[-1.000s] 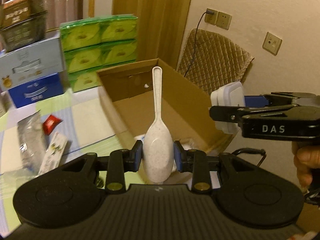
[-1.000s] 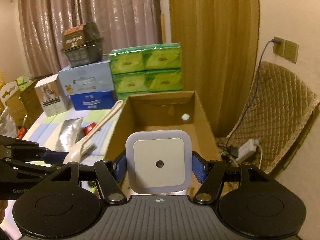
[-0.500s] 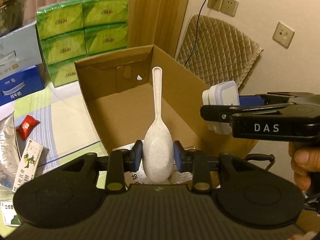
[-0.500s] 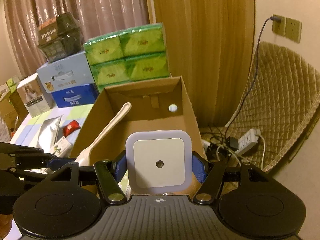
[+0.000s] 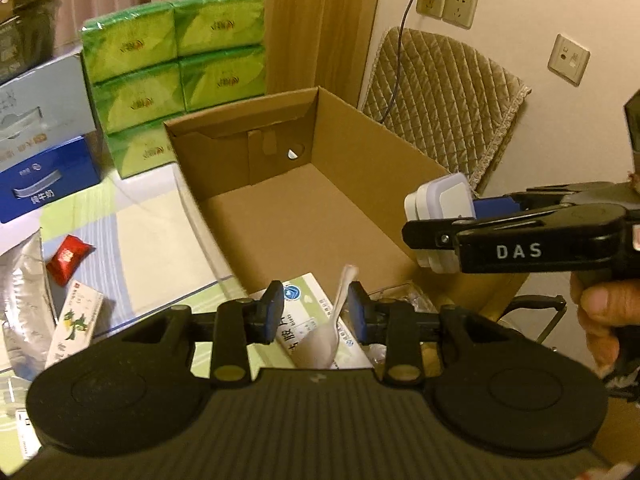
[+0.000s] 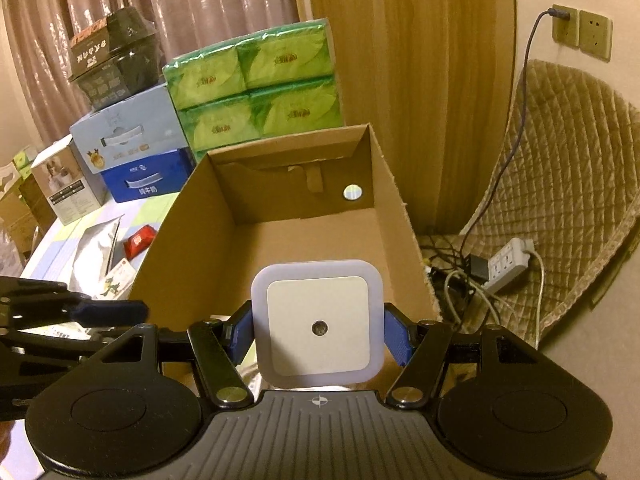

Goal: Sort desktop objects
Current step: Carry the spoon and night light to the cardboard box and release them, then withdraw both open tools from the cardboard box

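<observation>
Since a second ago, both tools have sunk toward the open cardboard box (image 5: 304, 200). Left tool (image 5: 316, 312) is opening, and the speckled white rice spoon (image 5: 324, 340) has slipped free, tilted over leaflets inside the box. Right tool (image 6: 318, 334) pinches the square white night light (image 6: 318, 322) above the box.

spoon (image 5: 320, 344) bowl behind tool body
</observation>
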A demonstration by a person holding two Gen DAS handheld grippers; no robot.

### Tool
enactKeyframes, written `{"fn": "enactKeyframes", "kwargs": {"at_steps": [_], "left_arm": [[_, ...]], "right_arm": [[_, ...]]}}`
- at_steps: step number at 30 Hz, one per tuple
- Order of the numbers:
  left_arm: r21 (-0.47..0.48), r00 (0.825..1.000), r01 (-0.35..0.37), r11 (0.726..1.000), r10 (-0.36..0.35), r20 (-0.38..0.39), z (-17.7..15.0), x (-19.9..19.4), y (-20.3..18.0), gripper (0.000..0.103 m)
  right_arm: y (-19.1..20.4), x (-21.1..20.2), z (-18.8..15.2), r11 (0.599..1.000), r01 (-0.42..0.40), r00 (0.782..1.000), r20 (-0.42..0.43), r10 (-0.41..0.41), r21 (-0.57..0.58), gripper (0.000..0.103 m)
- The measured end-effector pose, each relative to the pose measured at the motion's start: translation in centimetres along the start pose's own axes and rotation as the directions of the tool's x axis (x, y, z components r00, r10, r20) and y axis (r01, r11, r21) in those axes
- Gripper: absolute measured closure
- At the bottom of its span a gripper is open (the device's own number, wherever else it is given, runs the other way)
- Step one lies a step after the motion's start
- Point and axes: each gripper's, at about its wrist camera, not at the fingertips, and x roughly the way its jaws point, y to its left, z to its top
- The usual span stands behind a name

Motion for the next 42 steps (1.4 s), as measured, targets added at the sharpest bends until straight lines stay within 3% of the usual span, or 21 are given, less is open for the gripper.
{"fn": "enactKeyframes", "kwargs": {"at_steps": [7,9,11,32,42], "left_arm": [[0.001,0.999,-0.006,1.000,0.006,0.032,-0.2,-2.1,0.4,0.071],[0.000,0.999,-0.003,1.000,0.003,0.038,-0.2,-2.5,0.4,0.071],[0.000,0.999,-0.003,1.000,0.003,0.042,-0.3,-2.9,0.5,0.071],[-0.041,0.997,-0.038,0.998,0.040,0.072,-3.1,-9.7,1.9,0.066],[-0.065,0.991,-0.090,0.994,0.096,0.097,-5.4,-14.6,3.9,0.044]], "right_arm": [[0.7,0.5,-0.3,1.000,-0.015,1.000,-0.025,0.015,0.020,0.040],[0.6,0.6,-0.2,0.999,-0.006,0.999,-0.031,0.008,0.045,0.028],[0.5,0.4,-0.2,0.998,-0.006,1.000,-0.023,0.007,0.057,0.023],[4.5,-6.2,-0.3,1.000,-0.015,0.999,0.049,0.013,0.023,0.018],[8.6,-8.6,-0.8,0.998,-0.053,0.996,0.073,0.054,-0.026,0.006]]}}
